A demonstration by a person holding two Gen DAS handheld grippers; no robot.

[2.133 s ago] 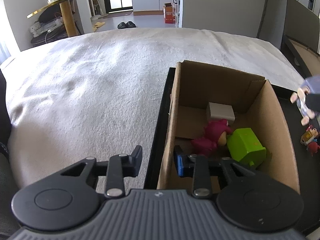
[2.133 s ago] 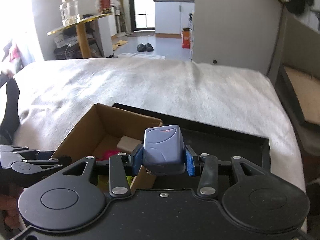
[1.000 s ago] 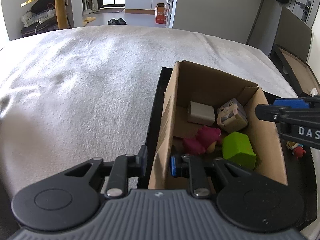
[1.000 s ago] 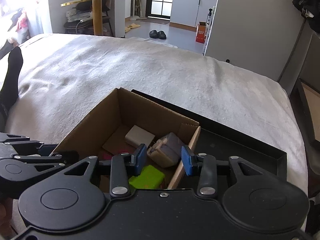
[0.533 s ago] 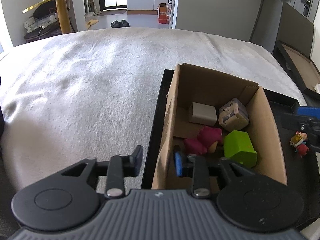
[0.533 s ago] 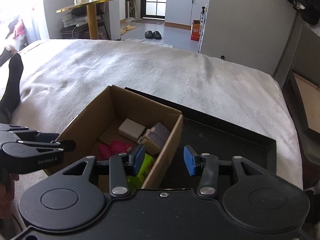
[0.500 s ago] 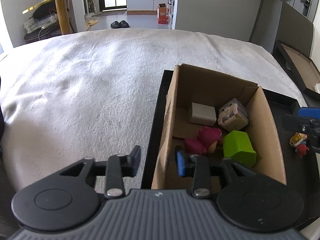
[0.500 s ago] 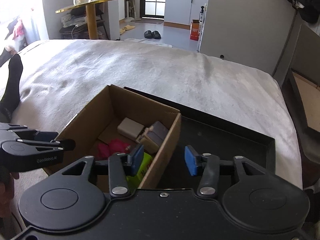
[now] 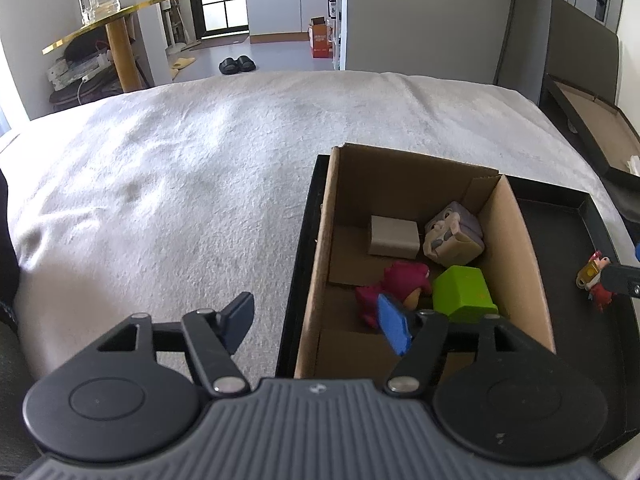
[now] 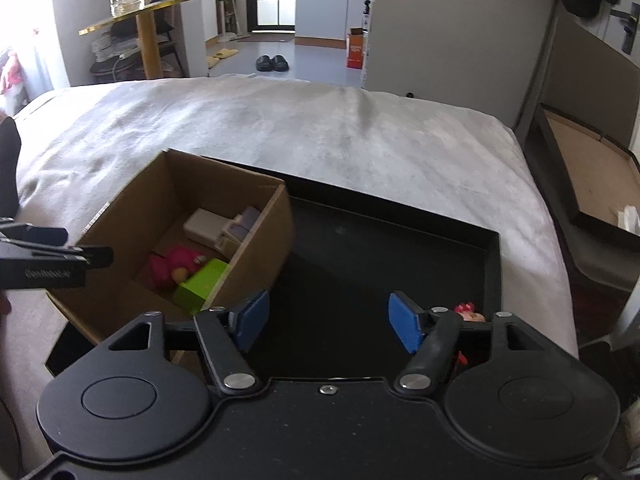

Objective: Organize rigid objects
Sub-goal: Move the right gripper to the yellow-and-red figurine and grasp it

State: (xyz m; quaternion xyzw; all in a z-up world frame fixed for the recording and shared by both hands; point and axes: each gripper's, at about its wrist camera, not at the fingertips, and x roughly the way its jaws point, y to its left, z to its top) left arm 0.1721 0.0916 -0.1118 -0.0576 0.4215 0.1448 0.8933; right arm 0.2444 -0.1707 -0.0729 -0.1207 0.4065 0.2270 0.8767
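An open cardboard box [image 9: 516, 240] [image 10: 148, 196] stands at the left end of a black tray [image 9: 568, 216] [image 10: 400, 248] on the bed. Inside lie a beige block [image 9: 394, 236], a grey-purple cube toy [image 9: 454, 234], a pink plush figure [image 9: 400, 280] and a green block [image 9: 464, 294]. A small red and yellow figurine [image 9: 594, 276] [image 10: 466, 312] lies on the tray floor, to the right of the box. My left gripper [image 9: 316, 326] is open and straddles the box's left wall. My right gripper [image 10: 326, 320] is open and empty over the tray, the figurine just behind its right finger.
A pale blanket [image 9: 180, 184] covers the bed around the tray. Another dark tray with a brown lining [image 10: 588, 160] sits off the bed's right side. A gold side table [image 9: 116, 32] with a glass jar stands far left. A dark sock [image 10: 10, 160] shows at the left.
My right gripper let the grey-purple cube toy go into the box, then drew back rightward over the tray and spread wider. My left gripper opened wider around the box wall.
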